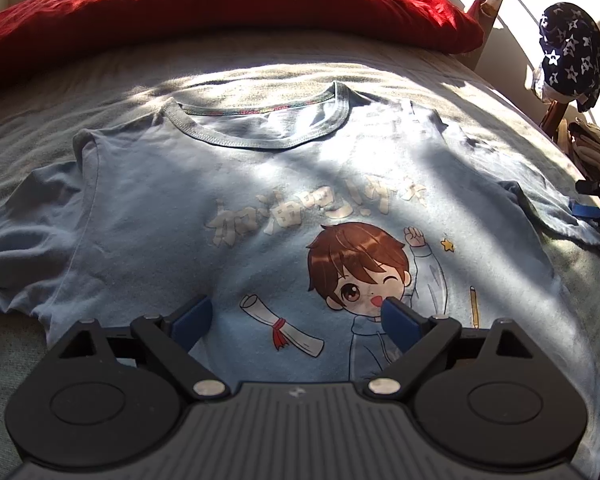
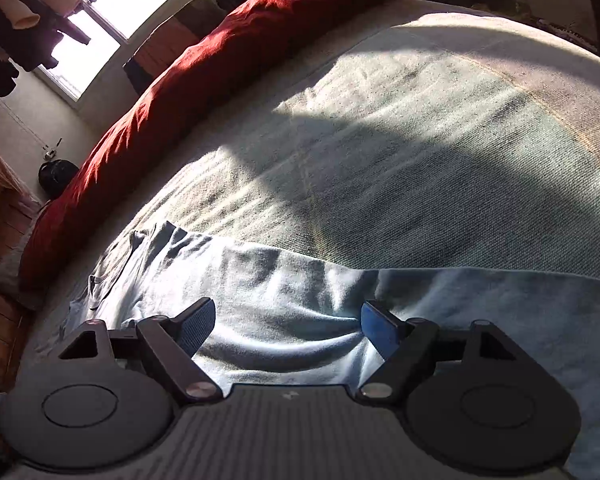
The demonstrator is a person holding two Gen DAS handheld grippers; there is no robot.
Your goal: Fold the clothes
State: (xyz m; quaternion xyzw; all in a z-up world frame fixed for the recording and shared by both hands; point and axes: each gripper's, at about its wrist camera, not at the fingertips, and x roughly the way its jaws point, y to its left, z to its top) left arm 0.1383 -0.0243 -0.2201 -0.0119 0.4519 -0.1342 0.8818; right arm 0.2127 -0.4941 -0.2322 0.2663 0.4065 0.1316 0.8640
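A grey bedspread (image 1: 440,76) in patchy sunlight carries the light blue T-shirt (image 1: 180,208), spread print-up ahead of the left gripper (image 1: 296,316), whose jaws gape empty. The right gripper (image 2: 288,320), also wide, hangs over a rumpled shirt edge; closing there could bunch wrinkles into the fold. Only the left view shows the print and collar (image 1: 260,120).
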